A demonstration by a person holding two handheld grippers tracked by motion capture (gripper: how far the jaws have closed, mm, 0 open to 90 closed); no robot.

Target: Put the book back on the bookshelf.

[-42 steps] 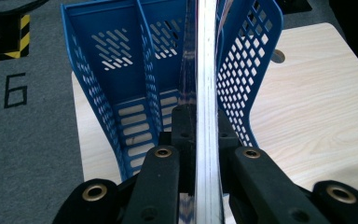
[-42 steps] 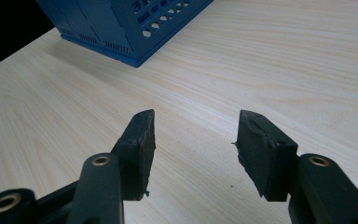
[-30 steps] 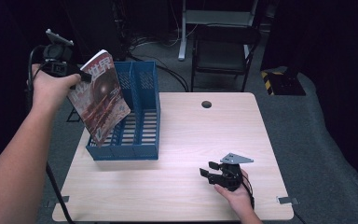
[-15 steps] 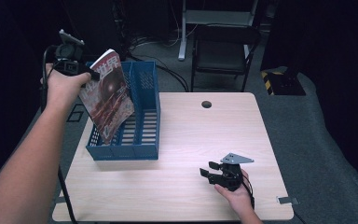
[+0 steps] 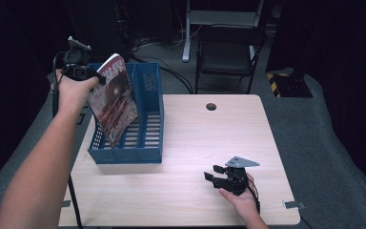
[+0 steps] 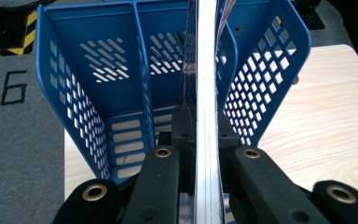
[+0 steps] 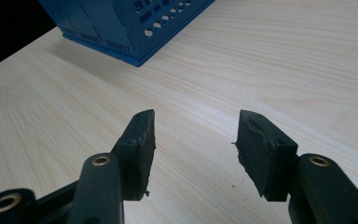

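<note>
Left gripper (image 5: 100, 78) jaws are clamped on the magazine's top edge. The mag (image 5: 113, 99) is hung tilted over the blue file rack (image 5: 145, 155) at the table's (image 5: 195, 138) left, bottom corner dipped into the left slot. Insertion step is judged to be underway; next it prob needs to be straightened and lowered btwn the dividers w/o snagging. Glossy reddish cover, thin, a bit floppy. Right gripper (image 7: 193, 140) is rested near right, jaws apart, nothing btwn them.

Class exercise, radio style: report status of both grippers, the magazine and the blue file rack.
Left gripper shut on glossy red-covered magazine, tilted over blue plastic slotted file rack. Right gripper open, empty, over pale wooden table. Rack slots unobstructed.
</note>
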